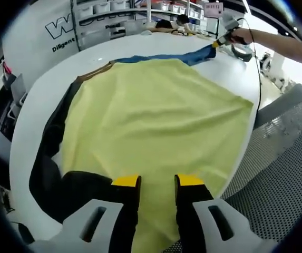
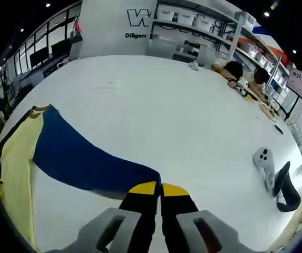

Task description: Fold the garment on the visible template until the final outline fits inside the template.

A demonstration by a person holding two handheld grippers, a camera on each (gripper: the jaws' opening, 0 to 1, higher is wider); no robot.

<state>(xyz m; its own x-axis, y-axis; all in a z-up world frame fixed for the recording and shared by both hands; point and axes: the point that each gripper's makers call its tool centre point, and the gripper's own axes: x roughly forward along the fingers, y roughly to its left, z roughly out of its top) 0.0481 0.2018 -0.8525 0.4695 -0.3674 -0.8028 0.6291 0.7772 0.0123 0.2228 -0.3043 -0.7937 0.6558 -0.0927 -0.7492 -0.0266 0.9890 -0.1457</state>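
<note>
A large pale yellow cloth point(image 1: 151, 116) lies spread on the round white table point(image 1: 45, 105). A black garment part point(image 1: 50, 174) shows along its left edge, with a brown trim point(image 1: 95, 71) at the far corner. A blue fabric part point(image 1: 193, 55) runs out from the far edge. My left gripper point(image 1: 157, 184) is open over the near edge of the yellow cloth. My right gripper point(image 2: 159, 188) is shut on the tip of the blue fabric point(image 2: 82, 161), which stretches left toward the yellow cloth point(image 2: 16, 158). In the left gripper view, the right gripper point(image 1: 219, 42) appears far across, held by a person's arm point(image 1: 277, 42).
A grey mesh chair point(image 1: 282, 158) stands off the table's right edge. A white controller point(image 2: 264, 161) and a black object point(image 2: 285, 190) lie on the table point(image 2: 182, 116) to the right. A person point(image 2: 235, 71) leans on its far edge; shelves point(image 2: 193, 21) stand behind.
</note>
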